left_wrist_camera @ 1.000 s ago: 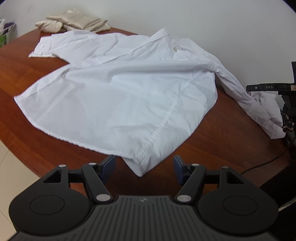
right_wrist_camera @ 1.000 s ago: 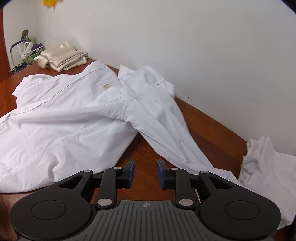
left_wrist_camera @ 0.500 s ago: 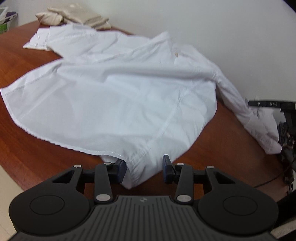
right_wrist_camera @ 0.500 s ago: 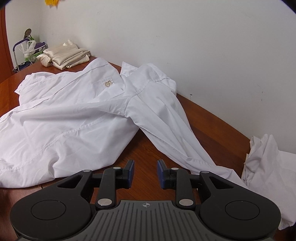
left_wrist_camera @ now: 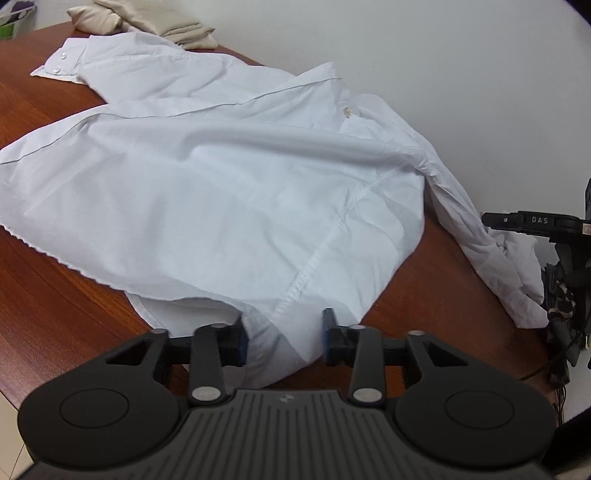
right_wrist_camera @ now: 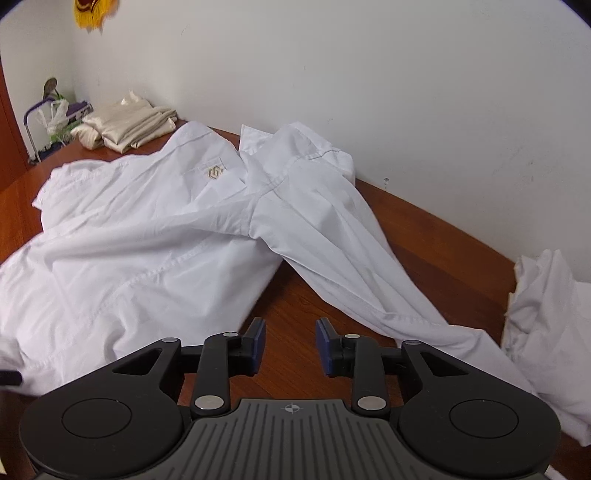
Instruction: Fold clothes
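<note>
- Folding looks barely begun: the white shirt (left_wrist_camera: 229, 192) lies spread flat on the wooden table (left_wrist_camera: 51, 317), sleeve (right_wrist_camera: 332, 251) trailing out
- left gripper (left_wrist_camera: 282, 338) straddles the hem corner, fingers apart, not clamped
- right gripper (right_wrist_camera: 290, 345) hovers parted, holding nothing
- every fold remains

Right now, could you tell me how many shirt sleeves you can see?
2. One sleeve runs from the shirt toward the right gripper; the other sleeve, cuff buttoned, lies by the beige pile.
</note>
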The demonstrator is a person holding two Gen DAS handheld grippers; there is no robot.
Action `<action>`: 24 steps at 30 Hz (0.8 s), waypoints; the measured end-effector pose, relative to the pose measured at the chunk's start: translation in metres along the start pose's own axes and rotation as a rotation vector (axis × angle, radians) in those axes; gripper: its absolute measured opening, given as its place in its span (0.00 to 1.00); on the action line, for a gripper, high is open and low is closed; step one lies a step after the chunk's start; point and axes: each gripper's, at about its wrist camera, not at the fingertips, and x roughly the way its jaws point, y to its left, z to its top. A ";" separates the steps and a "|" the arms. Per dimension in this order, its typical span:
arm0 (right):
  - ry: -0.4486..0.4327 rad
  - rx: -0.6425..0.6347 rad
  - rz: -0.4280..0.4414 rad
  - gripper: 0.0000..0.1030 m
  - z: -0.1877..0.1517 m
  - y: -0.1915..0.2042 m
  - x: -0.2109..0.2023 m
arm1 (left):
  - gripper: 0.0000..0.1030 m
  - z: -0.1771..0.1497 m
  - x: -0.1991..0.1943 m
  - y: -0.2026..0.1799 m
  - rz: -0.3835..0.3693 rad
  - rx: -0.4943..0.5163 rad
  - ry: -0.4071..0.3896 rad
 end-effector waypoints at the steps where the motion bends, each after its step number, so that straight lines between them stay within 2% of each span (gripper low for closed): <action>1: -0.002 0.005 0.008 0.38 0.004 0.001 0.003 | 0.10 0.001 -0.001 0.001 0.011 0.002 -0.010; 6: -0.021 -0.001 0.029 0.39 0.026 0.010 0.024 | 0.06 0.004 -0.011 0.001 0.039 0.039 -0.058; 10: -0.039 -0.164 -0.034 0.48 0.040 0.025 0.044 | 0.06 0.010 -0.021 -0.002 0.061 0.060 -0.097; 12: -0.034 -0.250 -0.056 0.61 0.042 0.032 0.054 | 0.05 0.014 -0.027 -0.004 0.070 0.064 -0.121; 19: 0.033 -0.560 -0.174 0.61 0.026 0.043 0.083 | 0.05 0.035 -0.047 -0.005 0.096 0.061 -0.179; 22: 0.045 -0.634 -0.223 0.53 0.019 0.042 0.087 | 0.05 0.042 -0.055 -0.003 0.111 0.061 -0.207; 24: 0.064 -0.658 -0.251 0.22 0.019 0.039 0.089 | 0.05 0.046 -0.059 -0.002 0.113 0.057 -0.214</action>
